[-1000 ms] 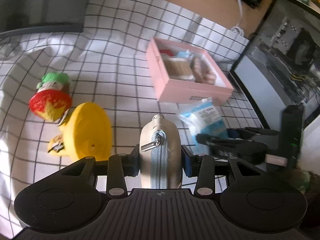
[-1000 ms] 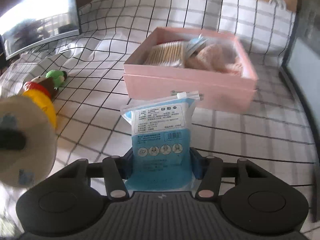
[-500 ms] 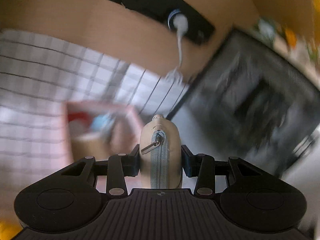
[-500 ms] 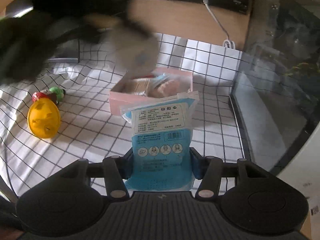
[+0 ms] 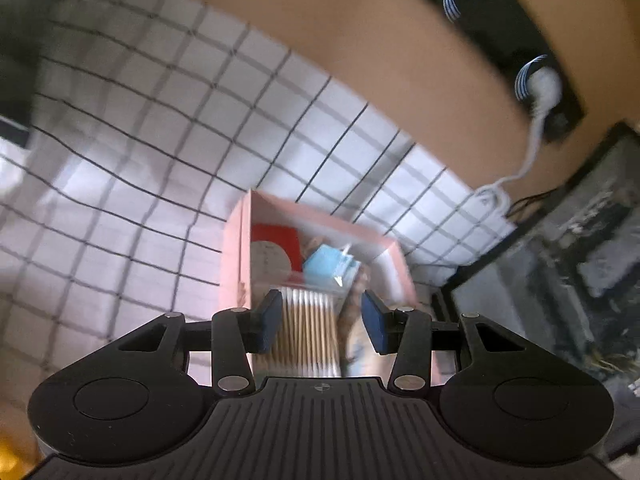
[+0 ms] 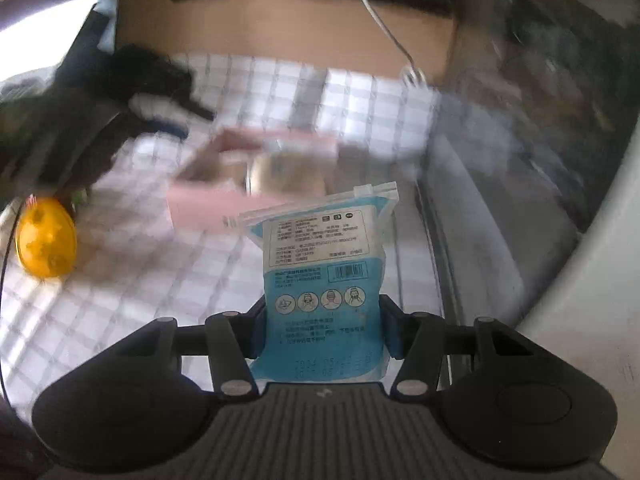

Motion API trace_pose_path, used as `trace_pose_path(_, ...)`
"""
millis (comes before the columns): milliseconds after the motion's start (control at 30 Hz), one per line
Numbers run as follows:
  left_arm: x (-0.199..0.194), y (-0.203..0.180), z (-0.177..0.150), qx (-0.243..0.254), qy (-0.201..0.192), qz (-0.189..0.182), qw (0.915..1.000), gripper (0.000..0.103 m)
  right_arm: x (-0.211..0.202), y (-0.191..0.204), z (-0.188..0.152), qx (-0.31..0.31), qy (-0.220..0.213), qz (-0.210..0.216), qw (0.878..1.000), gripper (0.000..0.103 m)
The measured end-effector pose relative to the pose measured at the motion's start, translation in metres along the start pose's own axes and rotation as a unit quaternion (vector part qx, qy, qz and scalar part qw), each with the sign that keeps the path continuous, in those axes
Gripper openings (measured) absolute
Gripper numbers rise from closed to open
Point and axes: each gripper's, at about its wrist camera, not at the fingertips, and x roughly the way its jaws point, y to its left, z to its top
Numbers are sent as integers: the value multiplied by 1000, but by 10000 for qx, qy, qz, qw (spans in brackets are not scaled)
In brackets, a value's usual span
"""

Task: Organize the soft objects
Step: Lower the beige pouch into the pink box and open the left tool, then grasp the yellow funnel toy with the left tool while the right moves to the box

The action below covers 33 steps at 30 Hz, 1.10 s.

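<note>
The left gripper (image 5: 322, 322) hangs over the pink box (image 5: 236, 256), and its jaws have just been opening: they stand spread with nothing between them, the blue pads clear on both sides. Below them in the box lie a bundle of cotton swabs (image 5: 306, 328), a light blue packet (image 5: 328, 270) and a red card (image 5: 280, 240). The box sits on the counter under a checked cloth (image 5: 140, 168). The right gripper (image 6: 323, 334) pinches a blue-and-white pouch (image 6: 324, 264) upright, its jaws pressed against the pouch's lower sides, with the box (image 6: 208, 204) blurred beyond it. A yellow toy (image 6: 46, 246) lies on the cloth to the left, well apart from the box.
</note>
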Motion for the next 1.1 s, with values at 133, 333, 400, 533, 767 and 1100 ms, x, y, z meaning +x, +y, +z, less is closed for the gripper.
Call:
trace_pose_path(133, -56, 2, -28, -170, -30, -440, 9989, 48, 35, 6, 64, 225, -346, 525, 9978, 54)
trace_pose_path(333, -117, 13, -85, -143, 308, -517, 9981, 48, 143, 24, 158, 689, 75, 1256, 9897, 54)
trace_pose_path(400, -131, 20, -101, -123, 402, -347, 9985, 48, 184, 31, 171, 799, 489, 1203, 9883, 54)
trace_pose_path(533, -159, 36, -126, -69, 448, 60, 9990, 48, 254, 32, 170, 1121, 1366, 169, 9841, 54)
trace_pose_path(767, -198, 71, -146, -476, 171, 499, 9975, 48, 247, -2, 158, 1963, 1097, 854, 9706, 64)
trace_pose_path(1100, -211, 87, -146, -786, -36, 601, 9951, 47, 192, 3, 179, 614, -108, 892, 9941, 56)
